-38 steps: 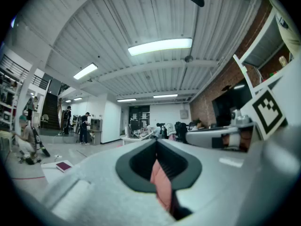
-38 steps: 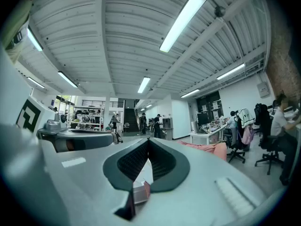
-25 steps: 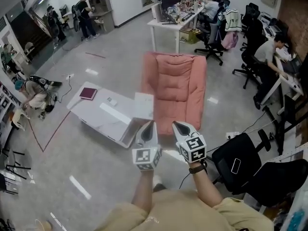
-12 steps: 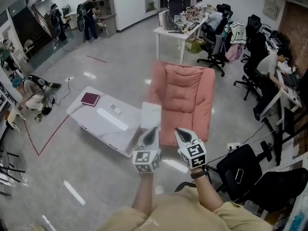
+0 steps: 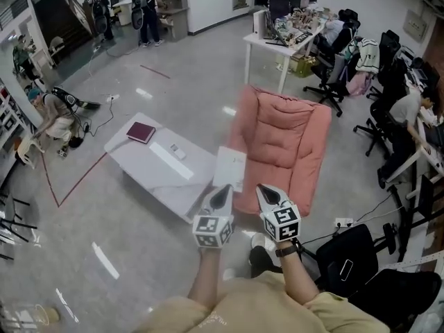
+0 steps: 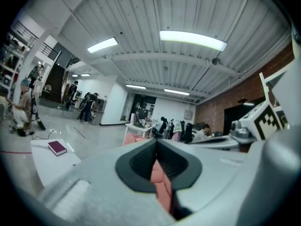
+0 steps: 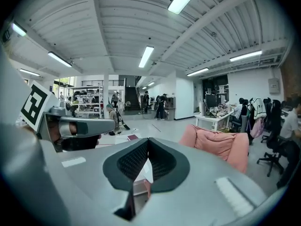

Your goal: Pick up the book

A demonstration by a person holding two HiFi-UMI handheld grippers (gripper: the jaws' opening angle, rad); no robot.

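Observation:
A dark red book (image 5: 141,132) lies at the far left end of a low white table (image 5: 159,175), seen again in the left gripper view as the book (image 6: 57,148) and, small, in the right gripper view as the book (image 7: 133,137). My left gripper (image 5: 220,195) and right gripper (image 5: 269,195) are held side by side in front of me, well short of the book, over the table's near right corner. Both are shut with nothing between the jaws.
A pink padded chair (image 5: 281,148) stands right of the table, with a white sheet (image 5: 229,168) at the table's near end. A long white bar (image 5: 171,160) and a small item lie on the tabletop. Black office chairs (image 5: 347,259) stand at the right. A person crouches (image 5: 55,113) far left.
The view has shifted: table, book and pink chair now sit further right and lower in the head view. Both grippers keep the same side-by-side pose and stay shut.

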